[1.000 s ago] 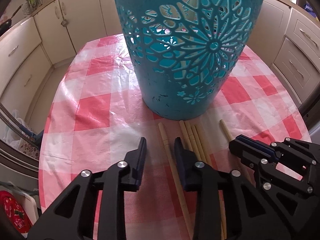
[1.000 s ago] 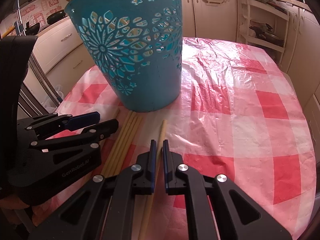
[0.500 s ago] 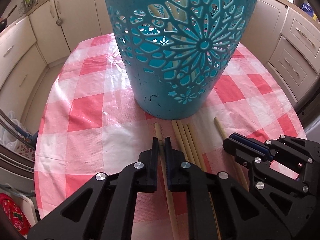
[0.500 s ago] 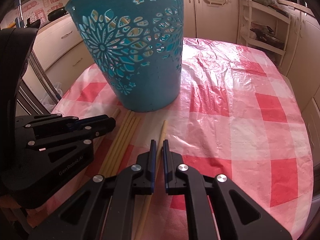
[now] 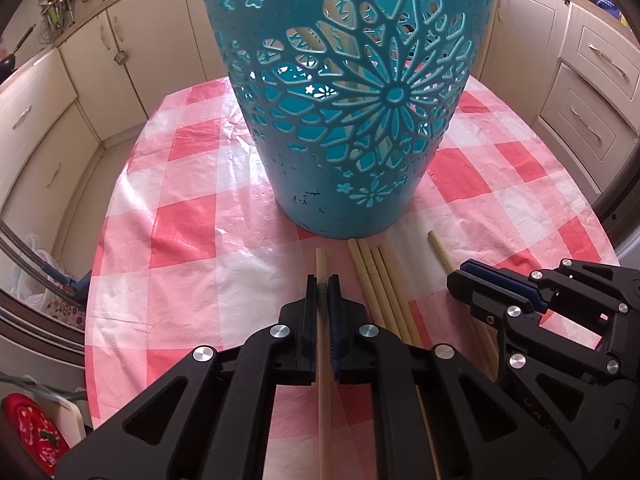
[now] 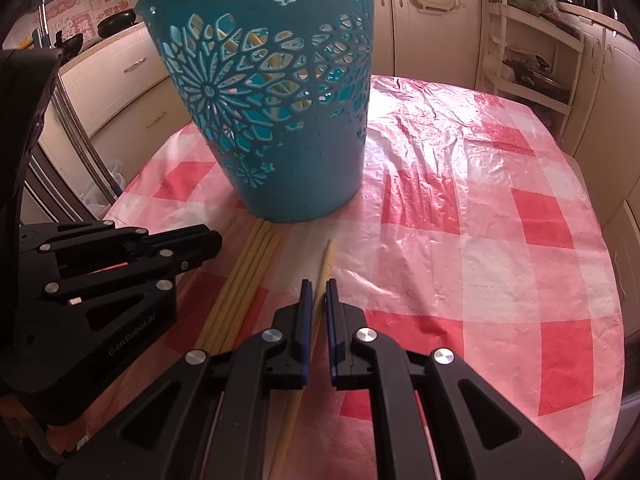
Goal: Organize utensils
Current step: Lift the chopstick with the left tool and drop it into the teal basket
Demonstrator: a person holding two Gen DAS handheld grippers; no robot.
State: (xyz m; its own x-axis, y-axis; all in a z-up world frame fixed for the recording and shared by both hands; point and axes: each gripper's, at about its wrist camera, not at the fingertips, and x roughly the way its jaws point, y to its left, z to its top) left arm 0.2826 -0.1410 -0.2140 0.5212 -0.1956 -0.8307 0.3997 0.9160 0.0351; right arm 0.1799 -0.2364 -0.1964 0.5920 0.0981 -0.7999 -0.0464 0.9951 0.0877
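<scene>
A tall teal cut-out basket (image 5: 352,128) (image 6: 280,120) stands on the red-and-white checked table (image 5: 180,240) (image 6: 480,260), with sticks showing through its holes. Pale wooden chopsticks lie in front of it. My left gripper (image 5: 323,284) is shut on a single chopstick (image 5: 321,264) left of a bundle of several chopsticks (image 5: 380,284) (image 6: 252,272). My right gripper (image 6: 317,292) is shut on another lone chopstick (image 6: 328,256) (image 5: 440,250) right of the bundle. Each gripper shows in the other's view: the right gripper (image 5: 458,278) and the left gripper (image 6: 216,240).
Cream kitchen cabinets (image 5: 60,120) ring the round table, whose edge drops off on the left and right. A white shelf rack (image 6: 532,60) stands behind the table. Plastic bags (image 5: 36,280) sit on the floor at the left.
My left gripper's jaws have closed from wide apart onto the single chopstick. The right gripper has stayed shut on its chopstick in the same place.
</scene>
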